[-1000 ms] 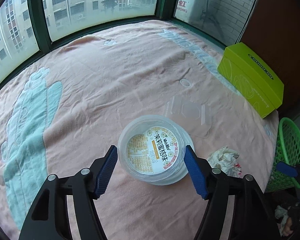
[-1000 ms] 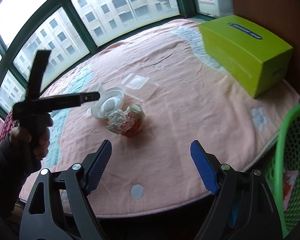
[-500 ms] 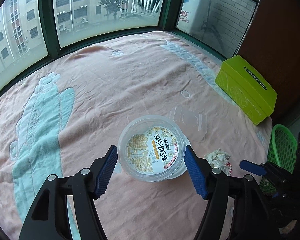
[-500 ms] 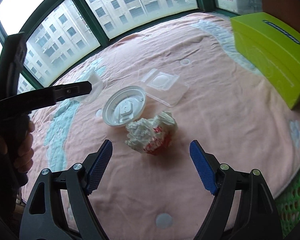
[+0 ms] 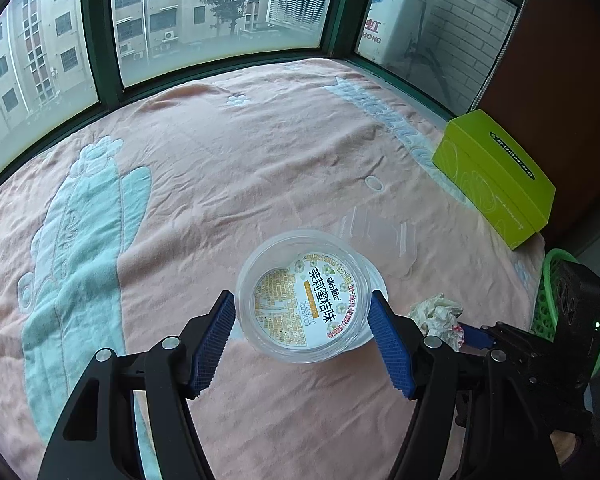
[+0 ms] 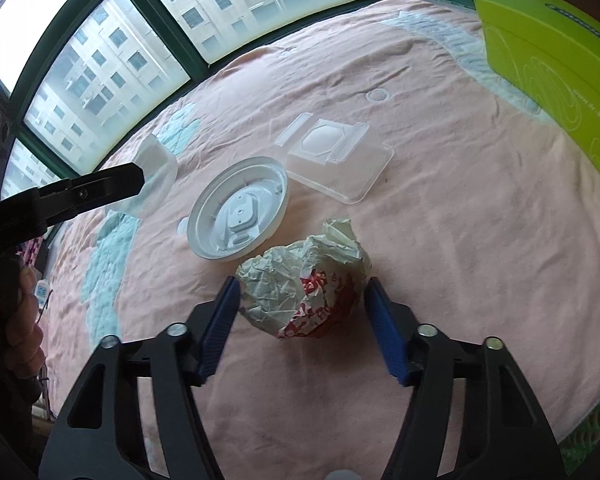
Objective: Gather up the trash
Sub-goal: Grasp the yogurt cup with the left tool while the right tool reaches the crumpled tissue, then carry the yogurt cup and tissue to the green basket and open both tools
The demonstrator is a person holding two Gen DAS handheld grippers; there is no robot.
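Observation:
My left gripper is shut on a clear plastic cup with a printed label, held above the pink cloth; it also shows in the right wrist view. The cup's white lid lies on the cloth. My right gripper is open, its blue pads on either side of a crumpled white and red paper wrapper, seen small in the left wrist view. A clear plastic clamshell box lies behind the lid.
A lime green tissue box stands at the right edge of the cloth-covered table. A green mesh basket stands off the table's right edge. Windows run along the far side.
My left gripper has lifted the cup off its lid. My right gripper has moved forward until the crumpled wrapper sits between its pads.

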